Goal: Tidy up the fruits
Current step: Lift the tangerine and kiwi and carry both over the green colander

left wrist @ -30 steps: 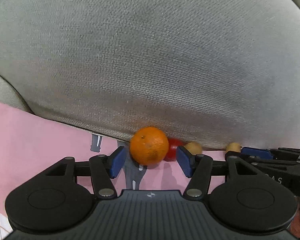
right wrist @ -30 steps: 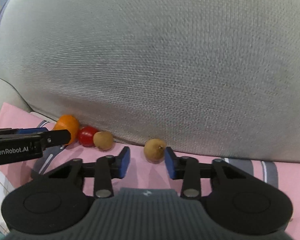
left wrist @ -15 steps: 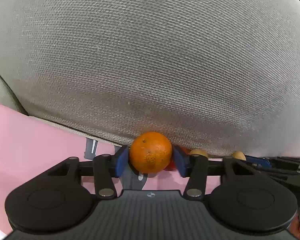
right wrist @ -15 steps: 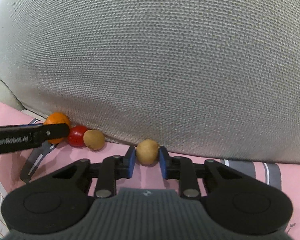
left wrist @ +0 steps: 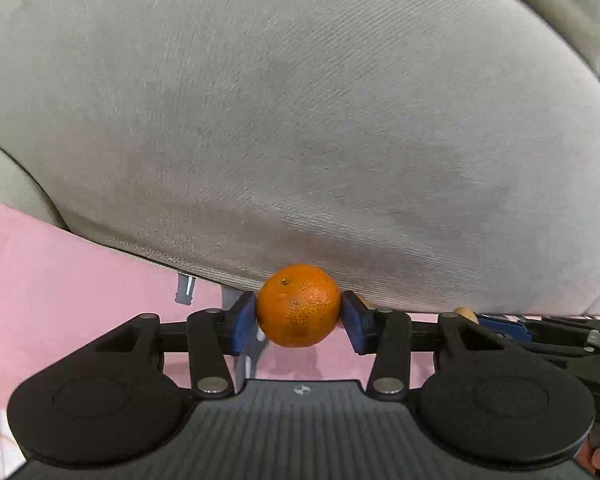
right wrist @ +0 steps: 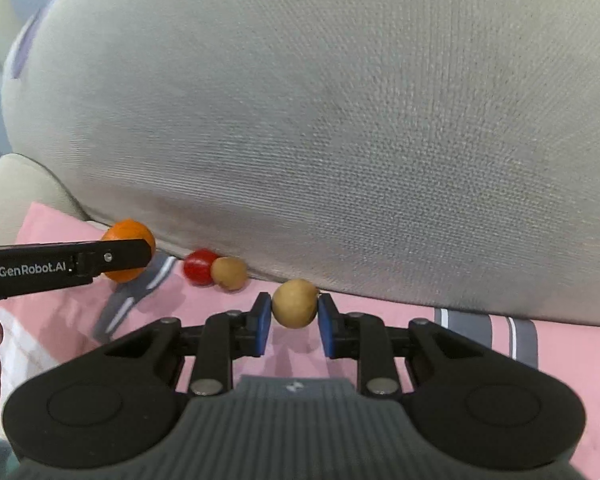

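Orange [left wrist: 298,305] and tan fruit [right wrist: 295,303] sit clamped in tongs above pink cloth [right wrist: 560,360], grey cushion [right wrist: 340,120] behind.

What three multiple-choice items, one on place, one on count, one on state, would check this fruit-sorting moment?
1. Where do the red fruit and the loose tan fruit lie?
A. on the pink cloth at the cushion's foot
B. in a bowl
C. on top of the grey cushion

2. How many fruits does the right wrist view show?
A. two
B. four
C. six

3. What do the right tongs do?
A. stand open and empty
B. clamp a tan fruit
C. clamp the orange

Key: 1 A, both rest on the cloth; 2 B, orange, red, two tan; 3 B, blue pads press its sides, while the left tongs hold the orange.
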{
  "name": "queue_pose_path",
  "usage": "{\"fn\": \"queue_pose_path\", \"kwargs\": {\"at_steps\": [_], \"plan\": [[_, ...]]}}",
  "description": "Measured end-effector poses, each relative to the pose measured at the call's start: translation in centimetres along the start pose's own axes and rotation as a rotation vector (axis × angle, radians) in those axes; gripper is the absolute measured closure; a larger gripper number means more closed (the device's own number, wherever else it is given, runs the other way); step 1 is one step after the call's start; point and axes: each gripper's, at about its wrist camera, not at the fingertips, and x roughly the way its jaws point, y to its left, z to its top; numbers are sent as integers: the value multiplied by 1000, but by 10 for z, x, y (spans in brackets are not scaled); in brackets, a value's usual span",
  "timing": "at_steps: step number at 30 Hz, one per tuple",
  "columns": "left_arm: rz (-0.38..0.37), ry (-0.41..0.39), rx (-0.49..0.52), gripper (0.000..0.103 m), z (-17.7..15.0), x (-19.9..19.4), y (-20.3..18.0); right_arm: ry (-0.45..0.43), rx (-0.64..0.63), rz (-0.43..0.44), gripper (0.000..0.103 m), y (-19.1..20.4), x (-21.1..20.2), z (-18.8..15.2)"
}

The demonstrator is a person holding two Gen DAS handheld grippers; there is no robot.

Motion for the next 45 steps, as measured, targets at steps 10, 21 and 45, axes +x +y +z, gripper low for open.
{"fn": "queue_pose_path", "kwargs": {"at_steps": [10,21,45], "plan": [[-76,-50,59,51,-22,-82,-32,-52,-16,41,81,13,-81,-28],[-179,-71,170,51,-50,-123,-106,-107,-40,20,81,0,-165,-78],[-288,88,491,51,-120,-126,-248,-138,57,-145,81,-82,-243,-175]]}}
